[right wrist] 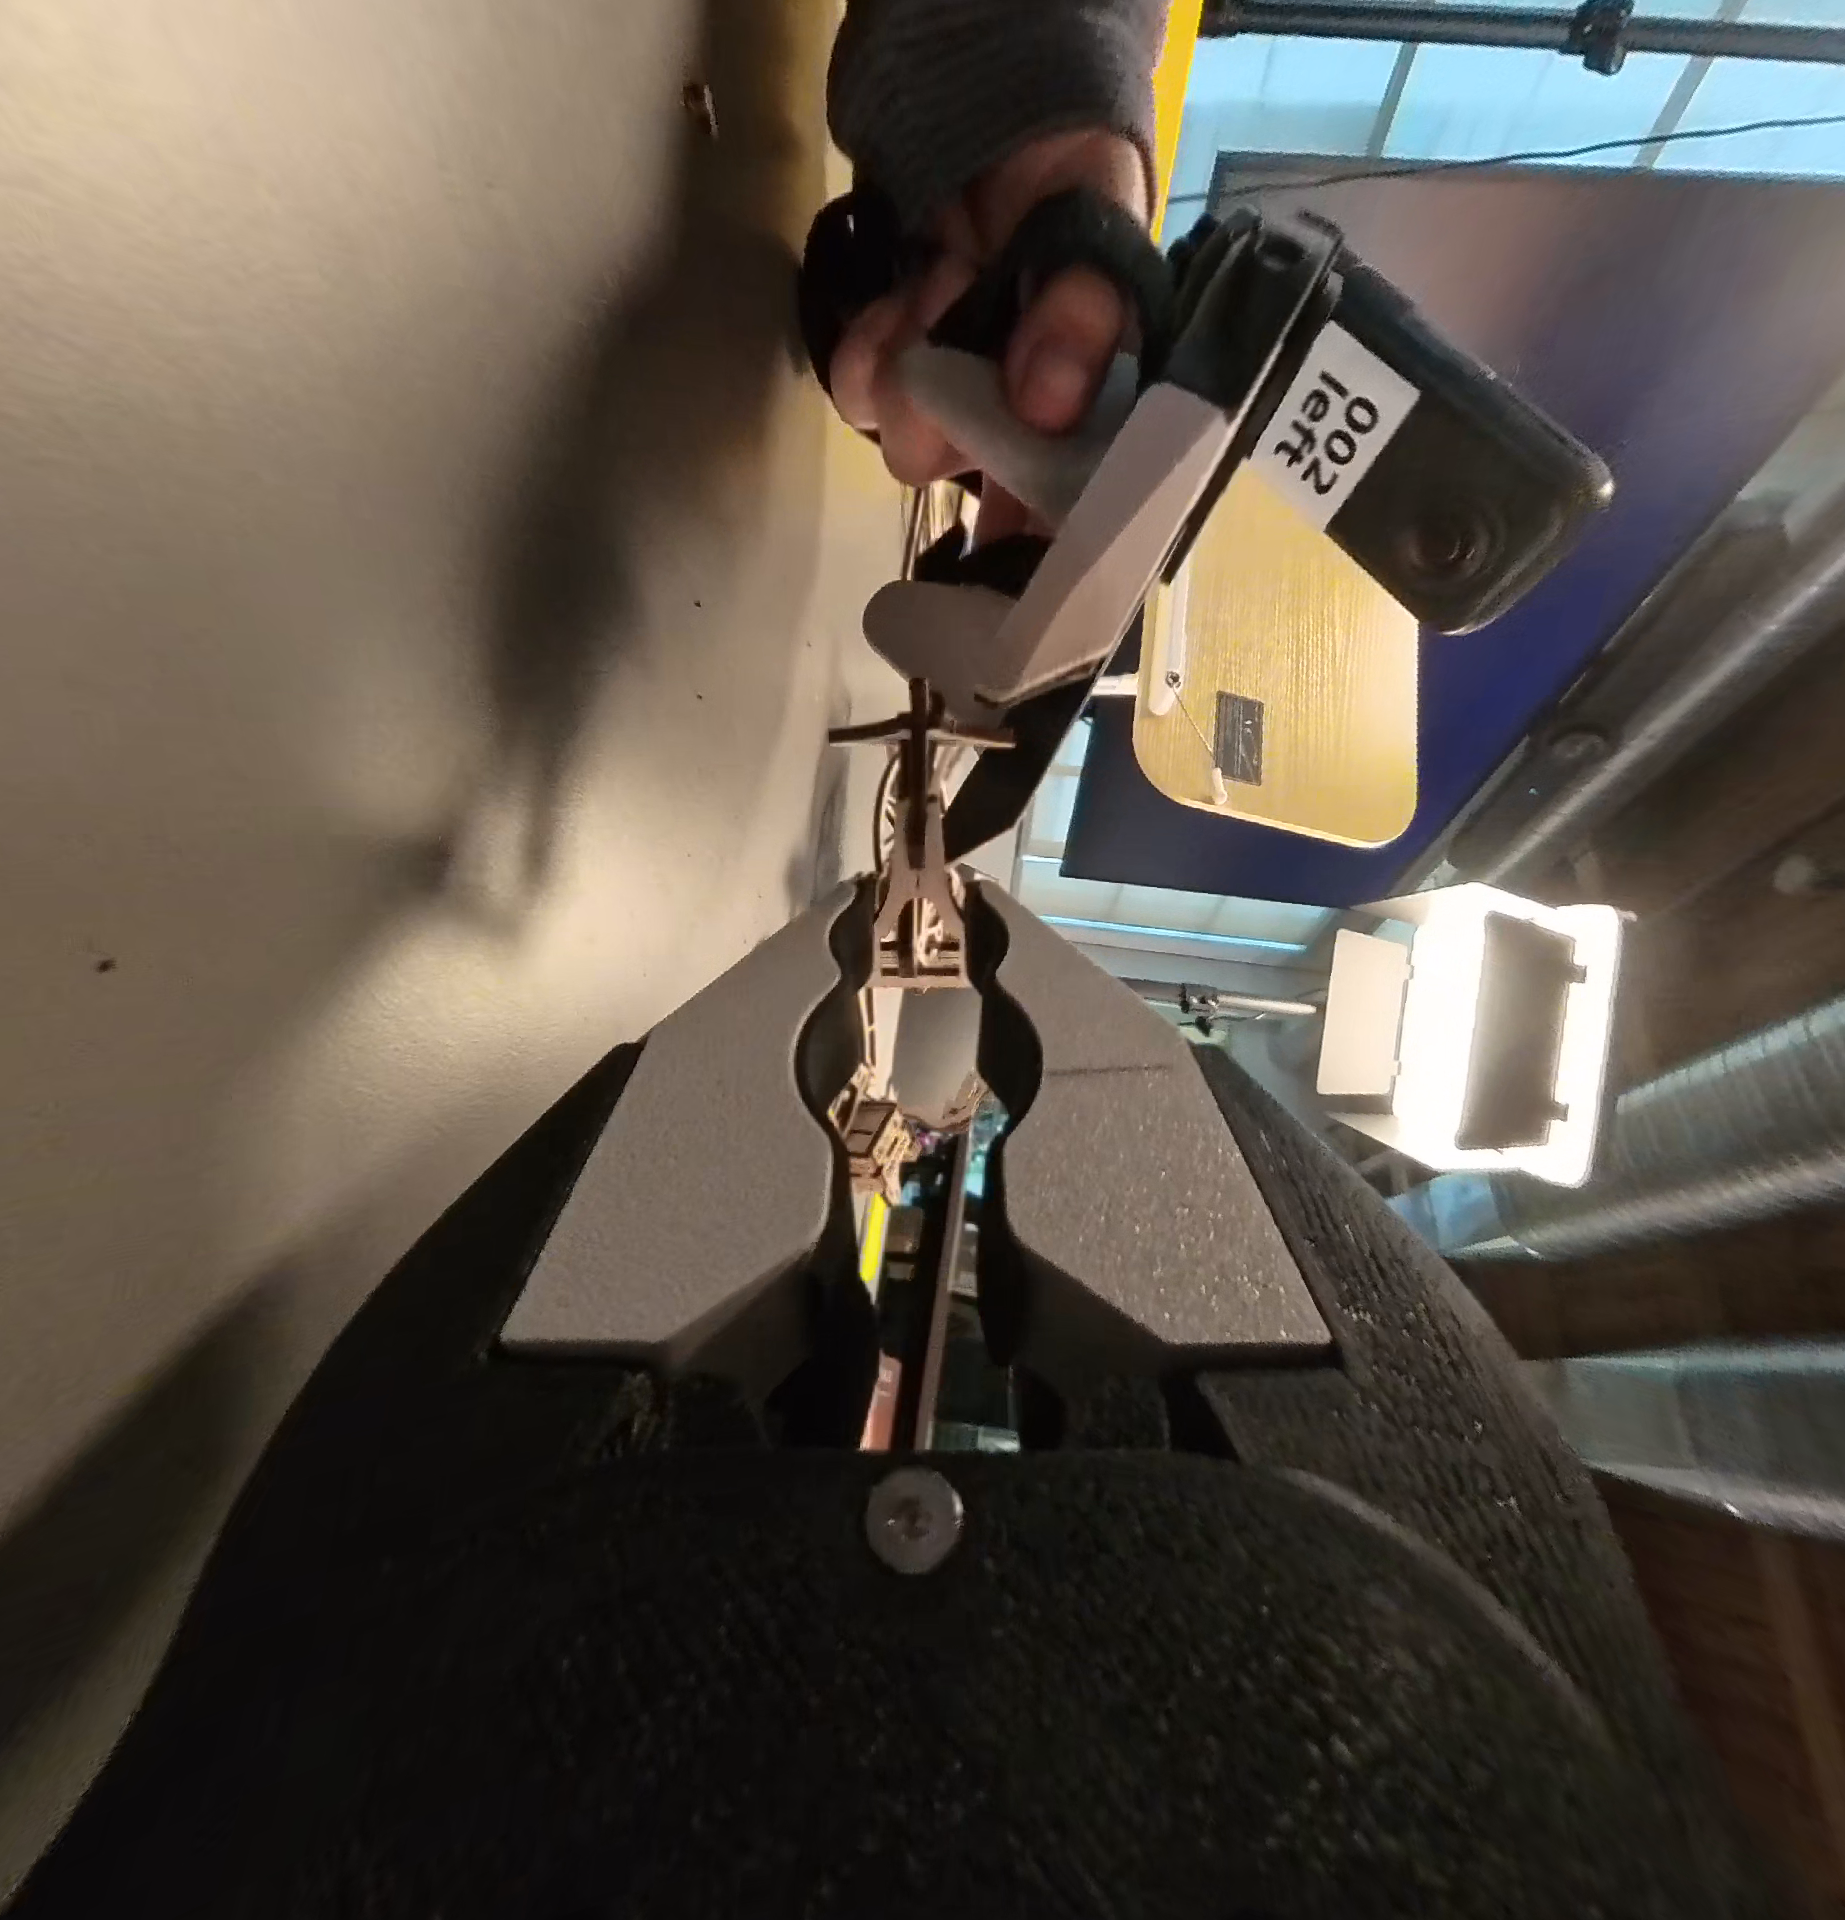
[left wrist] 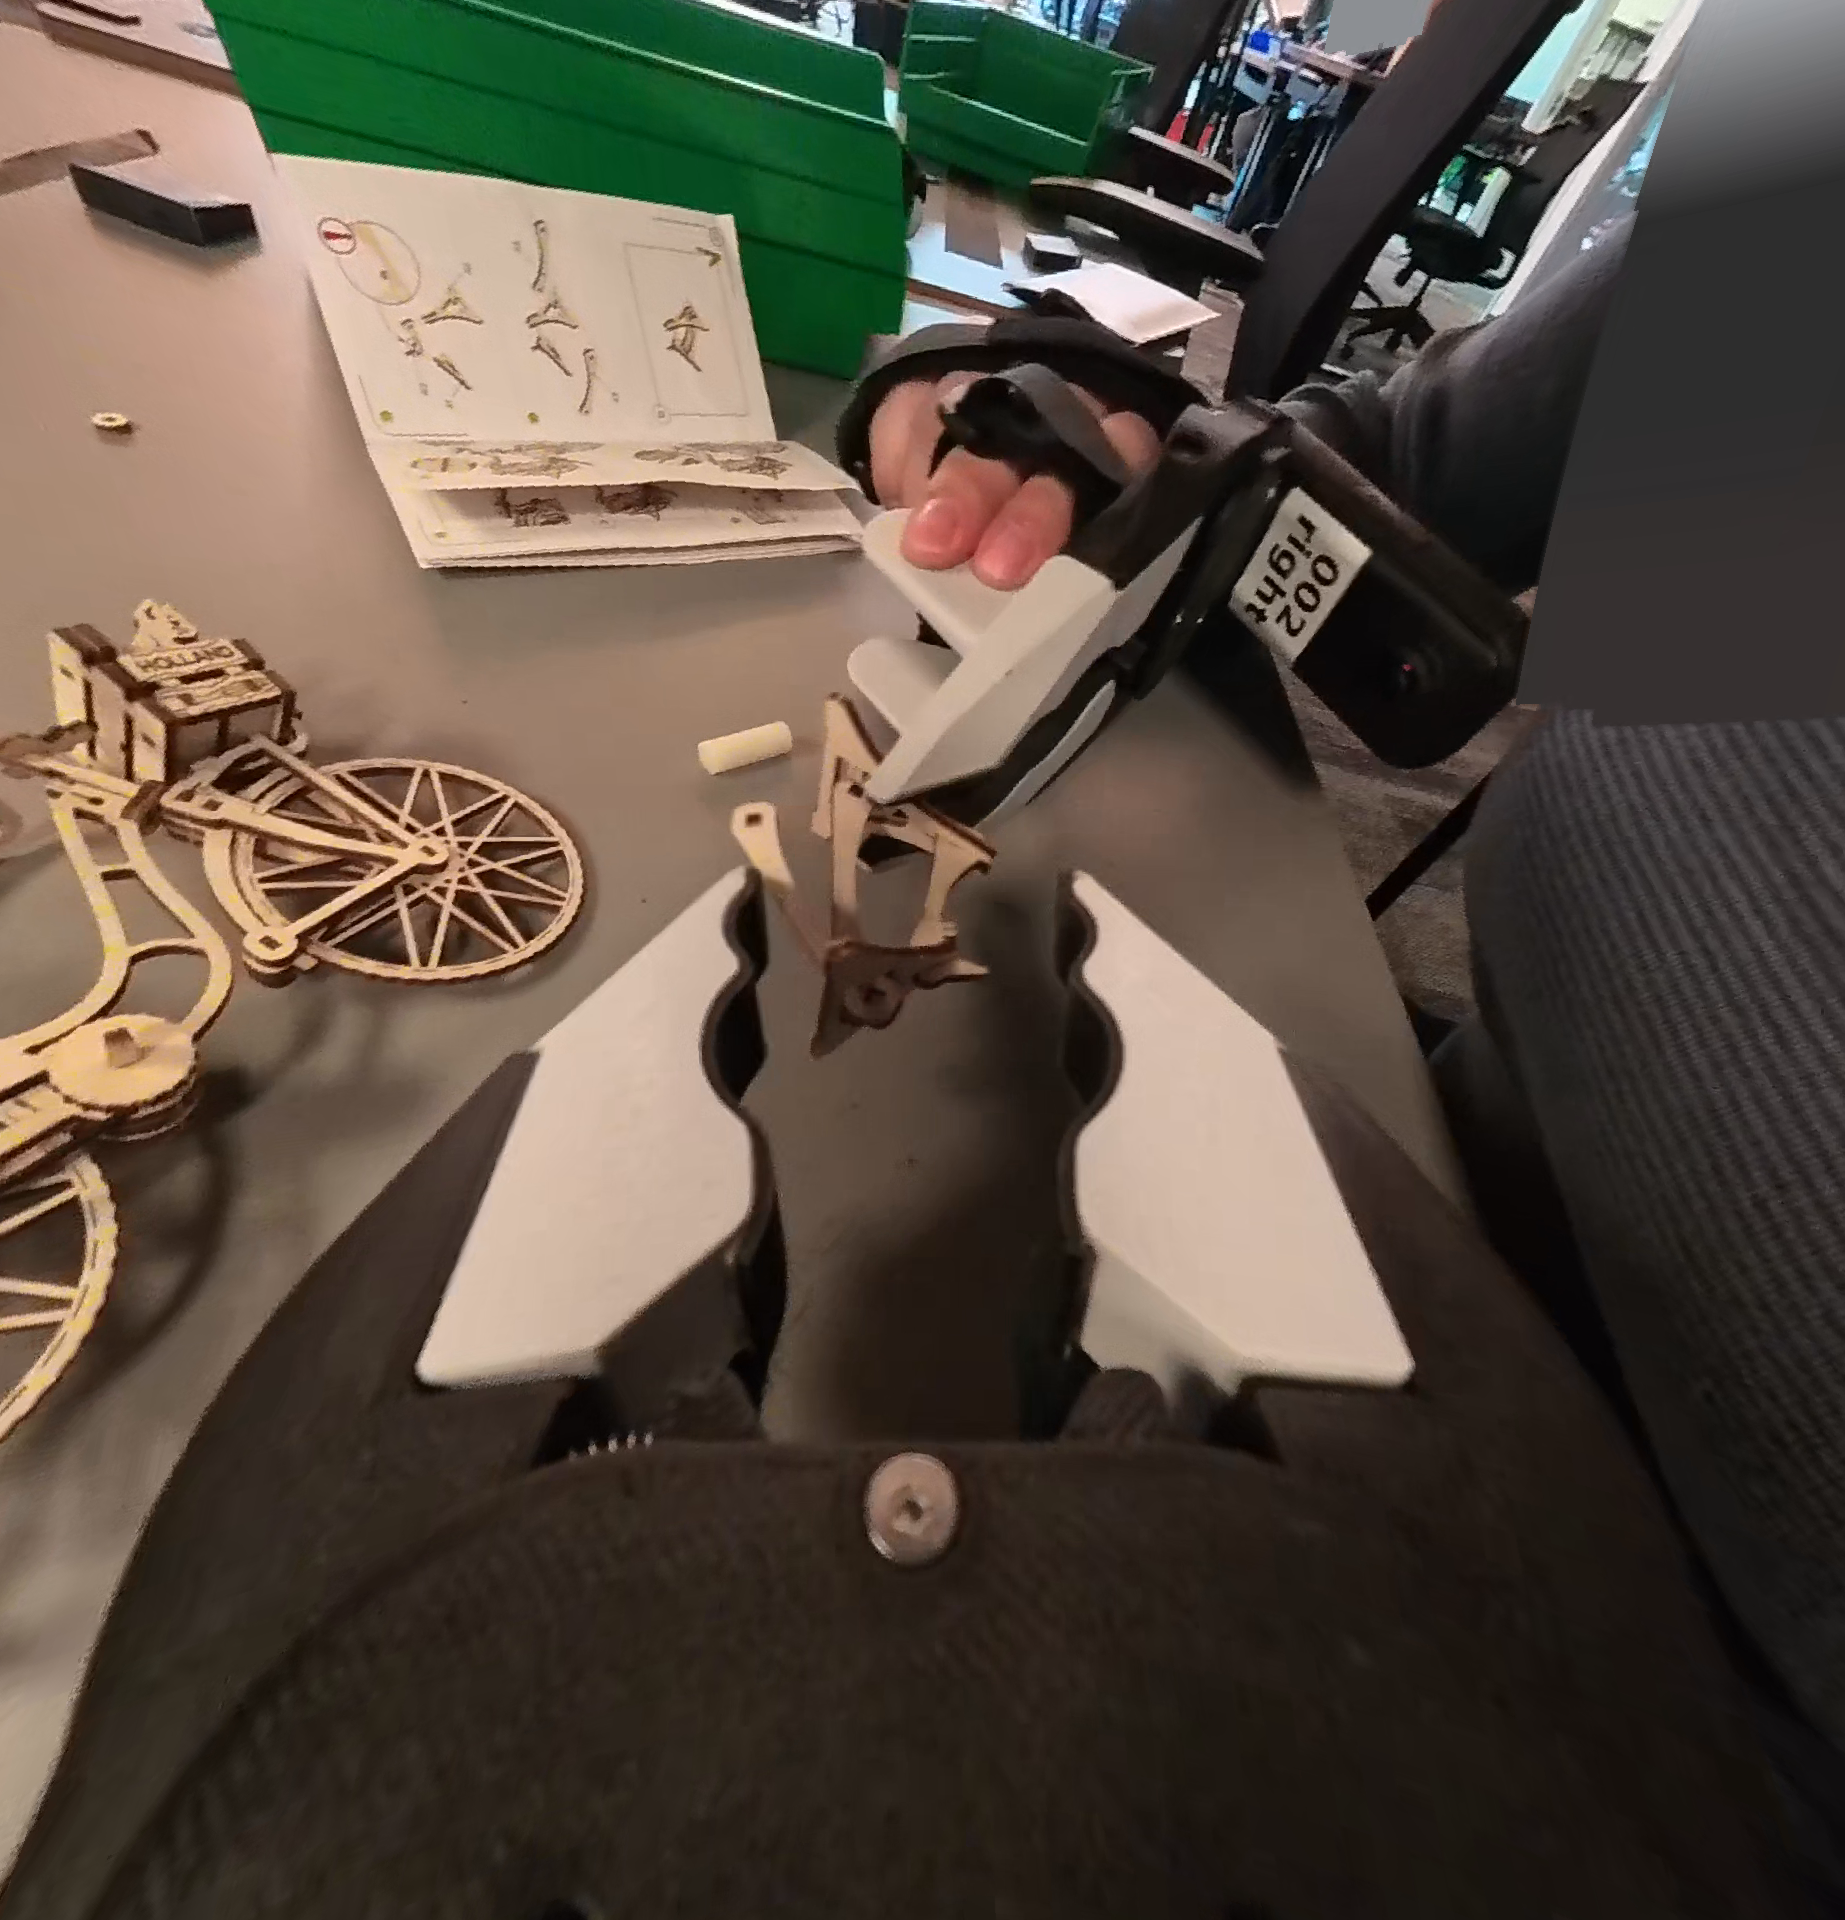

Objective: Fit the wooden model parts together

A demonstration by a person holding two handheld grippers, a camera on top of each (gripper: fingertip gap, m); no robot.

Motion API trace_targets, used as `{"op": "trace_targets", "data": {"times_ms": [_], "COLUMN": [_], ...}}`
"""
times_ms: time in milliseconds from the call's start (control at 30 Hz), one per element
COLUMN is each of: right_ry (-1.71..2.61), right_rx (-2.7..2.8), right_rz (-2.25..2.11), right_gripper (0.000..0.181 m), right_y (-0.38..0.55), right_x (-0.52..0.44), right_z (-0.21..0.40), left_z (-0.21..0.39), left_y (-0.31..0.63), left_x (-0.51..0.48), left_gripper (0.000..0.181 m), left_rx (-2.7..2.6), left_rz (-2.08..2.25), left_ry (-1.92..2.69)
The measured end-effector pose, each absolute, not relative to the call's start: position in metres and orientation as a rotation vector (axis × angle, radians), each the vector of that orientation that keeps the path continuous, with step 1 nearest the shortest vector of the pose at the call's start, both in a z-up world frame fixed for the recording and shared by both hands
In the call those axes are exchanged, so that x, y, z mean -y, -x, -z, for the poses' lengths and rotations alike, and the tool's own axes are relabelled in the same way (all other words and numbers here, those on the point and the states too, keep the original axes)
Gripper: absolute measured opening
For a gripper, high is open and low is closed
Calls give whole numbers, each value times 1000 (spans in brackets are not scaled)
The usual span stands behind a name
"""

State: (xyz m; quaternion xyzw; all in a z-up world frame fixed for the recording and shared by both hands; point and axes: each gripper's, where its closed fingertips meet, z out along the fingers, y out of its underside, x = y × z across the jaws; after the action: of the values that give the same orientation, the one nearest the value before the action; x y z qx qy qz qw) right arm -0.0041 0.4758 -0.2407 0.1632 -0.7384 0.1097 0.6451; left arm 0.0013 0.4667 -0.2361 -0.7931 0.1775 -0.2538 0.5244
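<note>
A small wooden sub-assembly (left wrist: 876, 935) of thin struts joined at a hub hangs above the grey table (left wrist: 544, 665). My right gripper (left wrist: 876, 795) comes in from the upper right and is shut on its upper end. In the right wrist view the fingers (right wrist: 918, 896) pinch the wooden part (right wrist: 913, 935) at their tips. My left gripper (left wrist: 910, 904) is open, its white fingers wide apart on either side of the part. One thin strut (left wrist: 762, 842) lies close to the left fingertip. The left gripper also shows in the right wrist view (right wrist: 949, 665), just beyond the part's far end.
A part-built wooden bicycle model (left wrist: 378, 883) lies on the table to the left. An instruction booklet (left wrist: 544, 364) lies open behind, with green bins (left wrist: 585, 125) beyond it. A small white cylinder (left wrist: 743, 746), a tiny wooden ring (left wrist: 115, 421) and a black block (left wrist: 159, 203) lie loose. The table edge runs along the right. My two grippers' fingertips are within a few centimetres of each other. Between my right fingertips and the small white cylinder (left wrist: 743, 746) there is roughly 8 centimeters.
</note>
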Motion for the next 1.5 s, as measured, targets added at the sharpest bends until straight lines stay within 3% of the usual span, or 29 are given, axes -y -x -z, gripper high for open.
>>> {"op": "trace_targets", "data": {"times_ms": [500,1033,1233,1300,1500], "right_ry": [-374,-313,-284,-251,-109], "right_rx": [1677,1704,1750,1785,1856], "right_rz": [-244,-289,-388,-491,-833], "right_gripper": [14,6,5,5,3], "right_y": [5,8,5,2,-5], "right_x": [-476,-480,-475,-471,-461], "right_z": [241,240,241,240,228], "left_z": [239,235,228,233,223], "left_y": [-12,-18,0,5,-5], "left_x": [-459,-458,-460,-460,-460], "left_gripper": [37,39,23,24,52], "left_rx": [-555,-597,-632,-689,-765], "left_rz": [584,550,379,297,237], "left_ry": [1889,1841,1765,1763,1632]}}
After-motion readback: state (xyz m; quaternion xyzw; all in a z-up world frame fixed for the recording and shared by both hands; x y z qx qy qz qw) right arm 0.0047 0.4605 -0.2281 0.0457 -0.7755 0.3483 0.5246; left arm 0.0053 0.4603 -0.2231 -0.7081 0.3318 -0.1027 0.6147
